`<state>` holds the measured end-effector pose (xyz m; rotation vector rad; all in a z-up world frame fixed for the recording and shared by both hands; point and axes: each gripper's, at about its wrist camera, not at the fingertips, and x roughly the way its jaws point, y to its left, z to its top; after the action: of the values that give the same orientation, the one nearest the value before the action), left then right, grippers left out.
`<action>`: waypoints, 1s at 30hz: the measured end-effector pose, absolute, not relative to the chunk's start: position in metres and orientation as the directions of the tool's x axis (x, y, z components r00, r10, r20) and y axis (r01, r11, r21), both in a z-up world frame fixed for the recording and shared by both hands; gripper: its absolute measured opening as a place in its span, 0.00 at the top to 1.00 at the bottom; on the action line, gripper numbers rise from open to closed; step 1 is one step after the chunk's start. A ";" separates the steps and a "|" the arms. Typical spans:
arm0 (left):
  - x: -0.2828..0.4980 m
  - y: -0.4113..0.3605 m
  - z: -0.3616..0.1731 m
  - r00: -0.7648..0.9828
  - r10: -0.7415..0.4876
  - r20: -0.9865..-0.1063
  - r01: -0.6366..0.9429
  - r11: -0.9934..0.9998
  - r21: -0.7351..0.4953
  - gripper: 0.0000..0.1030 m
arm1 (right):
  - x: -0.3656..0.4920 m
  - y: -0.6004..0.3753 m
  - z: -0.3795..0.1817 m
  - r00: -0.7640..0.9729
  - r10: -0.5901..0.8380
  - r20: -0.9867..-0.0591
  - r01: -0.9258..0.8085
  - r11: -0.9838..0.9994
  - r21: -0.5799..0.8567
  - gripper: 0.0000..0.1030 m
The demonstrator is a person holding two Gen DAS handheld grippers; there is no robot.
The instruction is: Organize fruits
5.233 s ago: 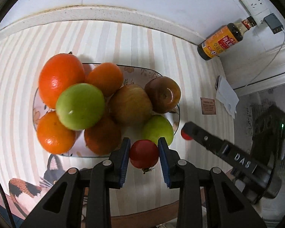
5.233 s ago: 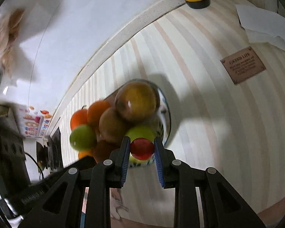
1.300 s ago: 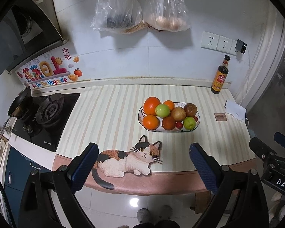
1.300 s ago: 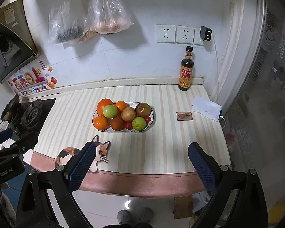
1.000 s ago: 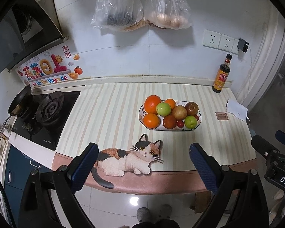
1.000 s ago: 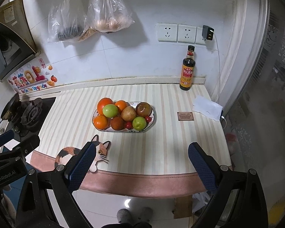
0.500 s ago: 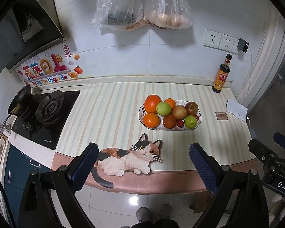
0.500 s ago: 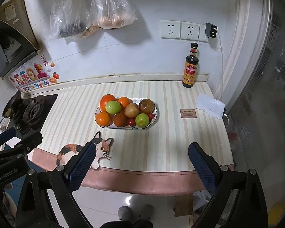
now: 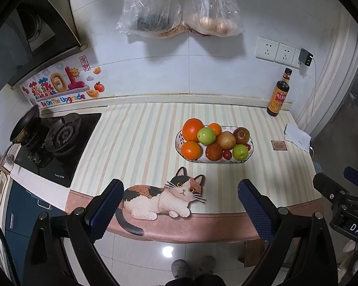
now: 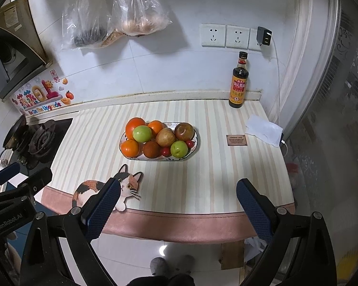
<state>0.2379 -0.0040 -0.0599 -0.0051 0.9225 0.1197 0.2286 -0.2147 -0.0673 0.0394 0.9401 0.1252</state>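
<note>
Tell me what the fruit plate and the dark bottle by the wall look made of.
Plate: likely glazed ceramic, a glossy white rim with small painted motifs. Bottle: probably glass, since its dark body is shiny with highlights, under a yellow paper-like label; plastic can't be ruled out.

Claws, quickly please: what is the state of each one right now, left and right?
Left claw: open wide, holding nothing.
Right claw: open wide, holding nothing.

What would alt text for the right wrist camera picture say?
A fruit plate heaped with oranges, green apples, brown pears and small tomatoes sits on a striped countertop. The right gripper, open and empty, hangs back over the floor. A soy sauce bottle stands by the wall.
</note>
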 end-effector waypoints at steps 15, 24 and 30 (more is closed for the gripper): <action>0.237 -0.001 -0.058 0.601 0.103 -0.793 -0.106 0.993 0.049 0.05 | 0.227 -0.212 -0.067 0.584 0.127 -0.802 -0.085 0.992 0.096 0.03; 0.238 0.004 -0.053 0.601 0.098 -0.793 -0.107 0.993 0.042 0.05 | 0.226 -0.208 -0.065 0.580 0.129 -0.804 -0.084 0.992 0.098 0.03; 0.236 0.004 -0.054 0.603 0.096 -0.792 -0.105 0.994 0.041 0.05 | 0.225 -0.206 -0.064 0.580 0.126 -0.805 -0.084 0.992 0.095 0.03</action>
<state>0.2360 0.0042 -0.0542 -0.0098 0.9162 0.1165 0.2246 -0.2061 -0.0636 0.0479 0.9447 0.1233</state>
